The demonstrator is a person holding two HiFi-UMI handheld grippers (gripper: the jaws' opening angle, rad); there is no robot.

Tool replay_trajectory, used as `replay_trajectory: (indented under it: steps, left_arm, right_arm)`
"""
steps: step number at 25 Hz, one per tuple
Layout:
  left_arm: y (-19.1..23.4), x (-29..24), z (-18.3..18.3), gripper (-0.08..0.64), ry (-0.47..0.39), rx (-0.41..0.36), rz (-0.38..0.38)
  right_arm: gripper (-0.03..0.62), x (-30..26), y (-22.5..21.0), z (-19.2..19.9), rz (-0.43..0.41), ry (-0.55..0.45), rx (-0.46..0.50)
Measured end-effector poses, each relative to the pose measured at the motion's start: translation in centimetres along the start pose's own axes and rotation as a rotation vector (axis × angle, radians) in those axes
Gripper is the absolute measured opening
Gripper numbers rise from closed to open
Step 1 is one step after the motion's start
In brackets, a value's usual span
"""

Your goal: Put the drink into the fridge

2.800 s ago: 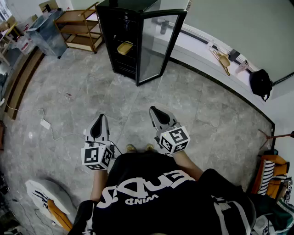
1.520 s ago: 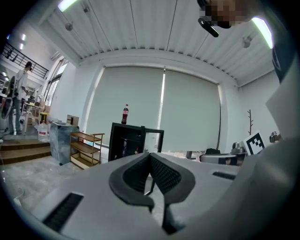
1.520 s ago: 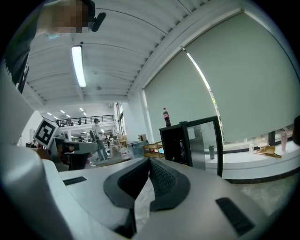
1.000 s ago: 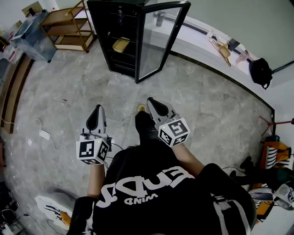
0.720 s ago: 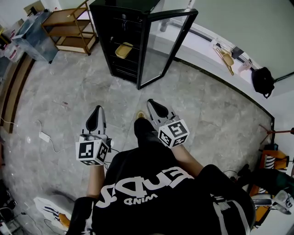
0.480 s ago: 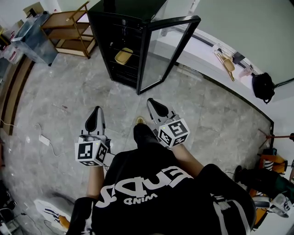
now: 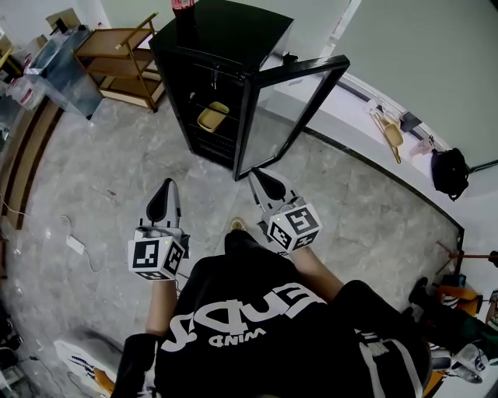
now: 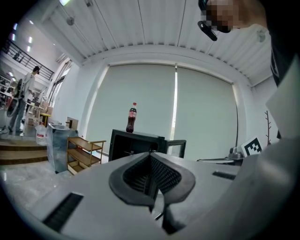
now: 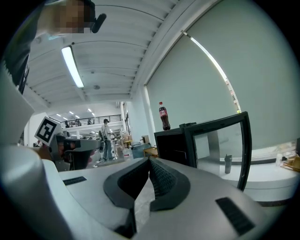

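Note:
A cola bottle (image 7: 184, 6) with a red cap stands upright on top of the black fridge (image 7: 226, 47). It also shows in the left gripper view as the bottle (image 8: 131, 118) and in the right gripper view as the bottle (image 9: 164, 117). The fridge's glass door (image 7: 292, 109) hangs open to the right. My left gripper (image 7: 165, 186) is shut with nothing in it, out over the floor well short of the fridge. My right gripper (image 7: 257, 177) is also shut and holds nothing, its tip close to the door's lower edge.
A yellow tray (image 7: 212, 116) lies on a shelf inside the fridge. A wooden shelf cart (image 7: 117, 54) and a grey bin (image 7: 66, 62) stand left of it. A white ledge (image 7: 350, 116) runs behind, with a black bag (image 7: 450, 171). A cable (image 7: 75, 243) crosses the floor.
The fridge has come closer and its top with the bottle has come into the head view. Both grippers were carried forward toward it and stayed shut.

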State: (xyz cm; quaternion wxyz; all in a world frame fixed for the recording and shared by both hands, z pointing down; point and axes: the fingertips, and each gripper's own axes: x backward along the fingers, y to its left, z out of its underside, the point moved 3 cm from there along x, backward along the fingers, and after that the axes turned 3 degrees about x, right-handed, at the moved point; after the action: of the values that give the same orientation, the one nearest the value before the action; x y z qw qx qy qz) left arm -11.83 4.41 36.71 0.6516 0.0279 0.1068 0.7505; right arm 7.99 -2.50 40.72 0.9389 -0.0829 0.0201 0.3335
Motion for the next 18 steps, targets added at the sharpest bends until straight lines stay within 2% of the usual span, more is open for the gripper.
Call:
replay_trajectory:
  steps: [11,18]
  left_arm:
    - [1.4,-5.8,-1.6,0.008,-0.033,0.002,-0.070]
    - [2.2,-8.2,-2.8,0.008,-0.043,0.005,-0.068]
  right_arm:
    - [0.023,-5.2,-4.7,-1.3,-0.068,0.004,0.004]
    - [0.023,-7.7,-6.0,-1.5,-0.075,0.007,-0.002]
